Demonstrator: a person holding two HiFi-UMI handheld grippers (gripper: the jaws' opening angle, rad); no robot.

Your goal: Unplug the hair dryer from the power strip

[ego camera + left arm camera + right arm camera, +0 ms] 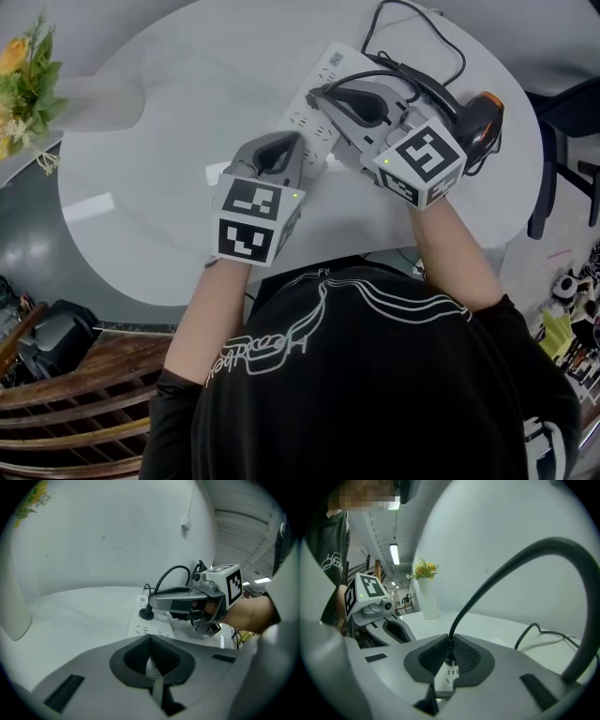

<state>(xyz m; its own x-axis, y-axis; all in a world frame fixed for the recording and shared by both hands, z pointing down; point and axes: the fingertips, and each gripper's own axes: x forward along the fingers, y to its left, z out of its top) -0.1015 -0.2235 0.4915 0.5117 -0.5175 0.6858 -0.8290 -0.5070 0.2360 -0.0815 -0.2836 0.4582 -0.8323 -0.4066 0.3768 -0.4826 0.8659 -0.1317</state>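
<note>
Plug [146, 614]: apparently seated in power strip [309, 117] on tabletop [169, 169].
Right claw [449, 645]: clamped on plug.
Left claw [150, 641]: closed, empty, at power strip's near end.
Hair dryer [480, 120]: beside power strip.
Remaining: the pull-out itself.

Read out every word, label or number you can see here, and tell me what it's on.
Nothing reads clearly.
Black shirt: white script print, upside down, not legible.
Power strip: small grey label, too small to read.
Left marker cube, right marker cube: square patterns only, no words.
</note>
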